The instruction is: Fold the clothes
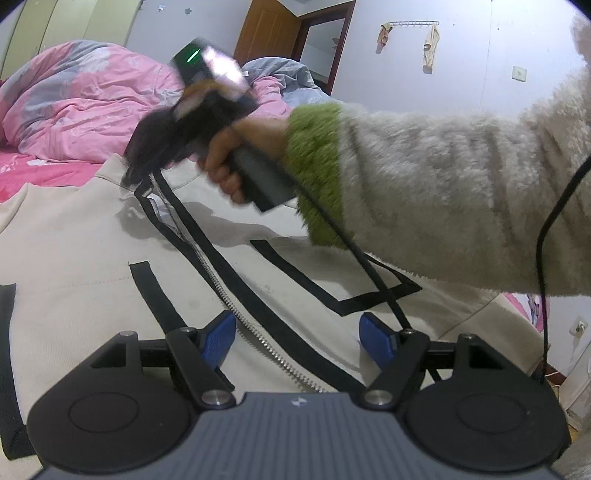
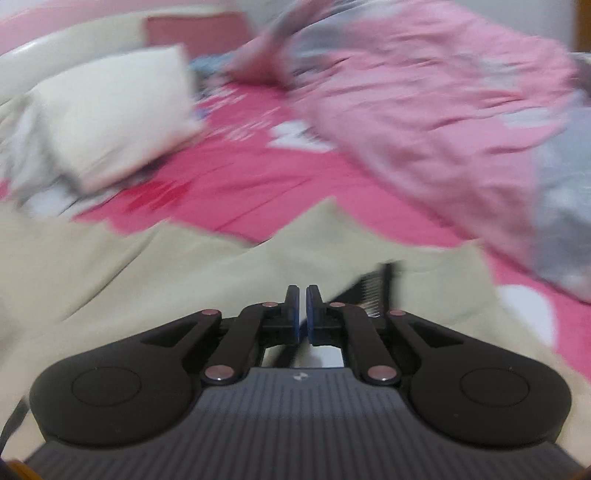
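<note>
A cream zip-up jacket (image 1: 92, 258) with black trim lies spread front-up on the bed, its metal zipper (image 1: 229, 299) running diagonally. My left gripper (image 1: 297, 325) hovers open just above the lower zipper, its blue pads on either side of it. A hand (image 1: 229, 155) in a fluffy cream sleeve with a green cuff (image 1: 443, 184) holds my right gripper (image 1: 155, 155), blurred, at the jacket's collar end, where the black zip edge rises toward it. In the right wrist view the right gripper (image 2: 303, 295) is shut, with jacket (image 2: 147, 277) fabric and zipper teeth (image 2: 373, 291) right at its fingers.
A rumpled pink and grey duvet (image 1: 92, 103) (image 2: 424, 110) is heaped at the far side of the bed. A white pillow (image 2: 110, 118) lies on the pink sheet (image 2: 240, 184). A black cable (image 1: 543, 258) hangs at the right. A wooden door (image 1: 266, 33) and wall hooks (image 1: 428, 44) stand behind.
</note>
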A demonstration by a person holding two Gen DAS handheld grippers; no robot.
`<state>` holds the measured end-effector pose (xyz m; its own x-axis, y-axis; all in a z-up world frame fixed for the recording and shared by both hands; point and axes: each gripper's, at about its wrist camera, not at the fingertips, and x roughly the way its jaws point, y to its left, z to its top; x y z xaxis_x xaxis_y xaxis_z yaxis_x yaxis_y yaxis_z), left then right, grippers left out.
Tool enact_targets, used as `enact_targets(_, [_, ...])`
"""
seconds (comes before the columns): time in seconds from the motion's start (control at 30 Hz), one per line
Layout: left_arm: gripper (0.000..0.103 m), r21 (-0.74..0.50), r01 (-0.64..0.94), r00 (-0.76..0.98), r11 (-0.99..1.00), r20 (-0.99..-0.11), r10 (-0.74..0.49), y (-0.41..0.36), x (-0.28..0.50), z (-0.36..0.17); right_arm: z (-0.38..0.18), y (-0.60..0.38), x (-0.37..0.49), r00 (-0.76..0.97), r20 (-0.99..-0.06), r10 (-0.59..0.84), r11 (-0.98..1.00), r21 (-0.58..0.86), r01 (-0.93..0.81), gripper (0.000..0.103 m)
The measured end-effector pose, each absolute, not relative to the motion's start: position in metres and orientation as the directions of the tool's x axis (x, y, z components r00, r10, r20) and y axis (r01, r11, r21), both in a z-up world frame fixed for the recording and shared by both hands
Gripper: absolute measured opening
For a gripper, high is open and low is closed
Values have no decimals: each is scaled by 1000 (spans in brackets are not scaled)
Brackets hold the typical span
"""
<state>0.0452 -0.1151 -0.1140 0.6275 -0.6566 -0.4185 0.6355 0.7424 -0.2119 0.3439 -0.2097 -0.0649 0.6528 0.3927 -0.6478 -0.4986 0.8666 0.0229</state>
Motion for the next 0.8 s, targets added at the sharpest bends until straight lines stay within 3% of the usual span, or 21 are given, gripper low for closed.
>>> enact_targets(0.1, [74, -208, 634, 630, 745, -420, -653, -115, 46, -114, -100, -194, 356, 601, -727, 332, 856, -36, -516, 6])
enact_targets(0.27, [74, -221, 635, 626, 740, -414, -661, -114, 48, -115, -73, -215, 357, 654, -646, 393, 887, 79, -455, 12])
enact_targets(0.4, [74, -228, 636, 624, 738, -410, -665, -112, 50, -115, -57, -248, 361, 714, -605, 352, 928, 126, -351, 13])
enact_targets(0.6, [74, -223, 636, 625, 739, -413, -662, -114, 49, -114, -101, -267, 382, 654, -665, 361, 933, 260, -250, 15])
enact_targets(0.8, [74, -232, 633, 623, 738, -413, -664, -113, 48, -113, -80, -275, 367, 662, -635, 398, 917, 270, -293, 15])
